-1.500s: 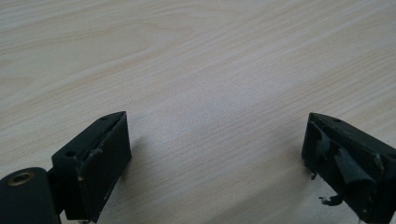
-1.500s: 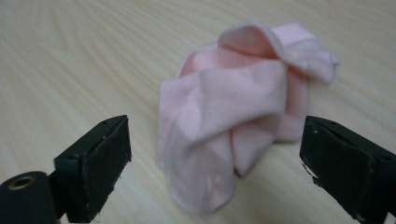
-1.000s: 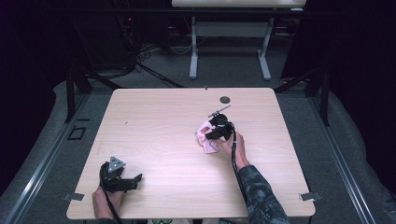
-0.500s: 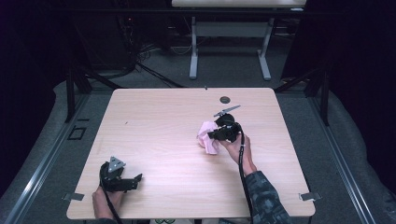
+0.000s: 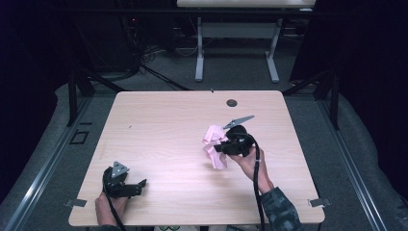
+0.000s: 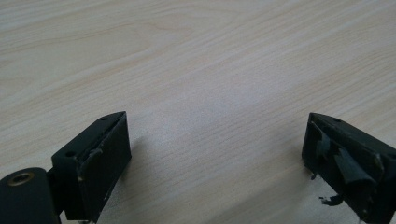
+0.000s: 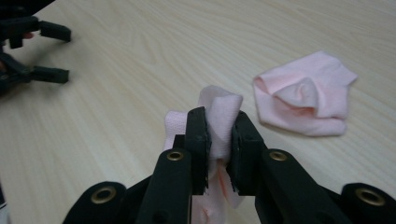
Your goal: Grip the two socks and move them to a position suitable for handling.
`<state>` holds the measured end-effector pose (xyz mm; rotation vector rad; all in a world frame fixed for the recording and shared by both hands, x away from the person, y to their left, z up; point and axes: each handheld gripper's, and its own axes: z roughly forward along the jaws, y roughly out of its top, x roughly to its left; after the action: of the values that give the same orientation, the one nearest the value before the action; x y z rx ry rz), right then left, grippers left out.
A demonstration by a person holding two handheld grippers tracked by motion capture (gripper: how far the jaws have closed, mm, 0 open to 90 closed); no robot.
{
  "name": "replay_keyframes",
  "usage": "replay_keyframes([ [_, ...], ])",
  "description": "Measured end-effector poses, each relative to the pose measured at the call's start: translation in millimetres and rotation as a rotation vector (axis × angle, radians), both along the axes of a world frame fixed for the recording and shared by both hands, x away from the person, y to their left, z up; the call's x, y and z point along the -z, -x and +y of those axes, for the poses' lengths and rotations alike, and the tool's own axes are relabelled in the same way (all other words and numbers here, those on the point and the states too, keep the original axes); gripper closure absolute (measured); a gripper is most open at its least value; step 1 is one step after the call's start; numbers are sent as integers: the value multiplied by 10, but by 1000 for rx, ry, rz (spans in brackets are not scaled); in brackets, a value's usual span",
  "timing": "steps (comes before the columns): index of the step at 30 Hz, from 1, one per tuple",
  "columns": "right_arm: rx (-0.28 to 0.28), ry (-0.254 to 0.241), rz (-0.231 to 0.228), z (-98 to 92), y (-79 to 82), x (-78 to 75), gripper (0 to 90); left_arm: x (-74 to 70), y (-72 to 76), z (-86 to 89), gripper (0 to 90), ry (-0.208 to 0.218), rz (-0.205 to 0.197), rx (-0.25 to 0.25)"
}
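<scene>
Right gripper (image 7: 218,140) is clamped on a fold of pink cloth (image 7: 219,112); the jaws pinch a bunched ridge, so the grip looks secure and deep rather than on an edge. In the high view the right gripper (image 5: 222,146) sits right of table centre with the cloth (image 5: 215,147) hanging from it on its left side, lower end at or near the tabletop, can't tell if touching. A second pink piece (image 7: 306,93) lies on the table (image 7: 116,70) just beyond the jaws, loosely rolled, apart from the held one; looks like one of a pair, probably waiting its turn. Left gripper (image 6: 215,154) is released, jaws spread wide over bare wood, nothing between them. It's parked at the near left corner (image 5: 126,185), well apart from the cloth, likely just kept out of the way.
</scene>
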<state>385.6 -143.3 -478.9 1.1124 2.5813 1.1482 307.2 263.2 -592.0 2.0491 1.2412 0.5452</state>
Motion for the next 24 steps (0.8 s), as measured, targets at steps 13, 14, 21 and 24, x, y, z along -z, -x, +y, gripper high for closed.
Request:
replay_keyframes([
  [13, -118, -53, 45, -9, 640, 119, 795, 0, 0, 0, 79, 0, 0, -2],
  [14, -121, -54, 53, -6, 675, 143, 795, 0, 0, 1, 79, 0, 0, -2],
  [21, -136, -35, 100, 25, 858, 333, 795, 0, 0, 1, 79, 0, 0, -3],
  [24, -136, 6, 122, 50, 880, 473, 794, 0, 1, 0, 79, 0, 0, -4],
])
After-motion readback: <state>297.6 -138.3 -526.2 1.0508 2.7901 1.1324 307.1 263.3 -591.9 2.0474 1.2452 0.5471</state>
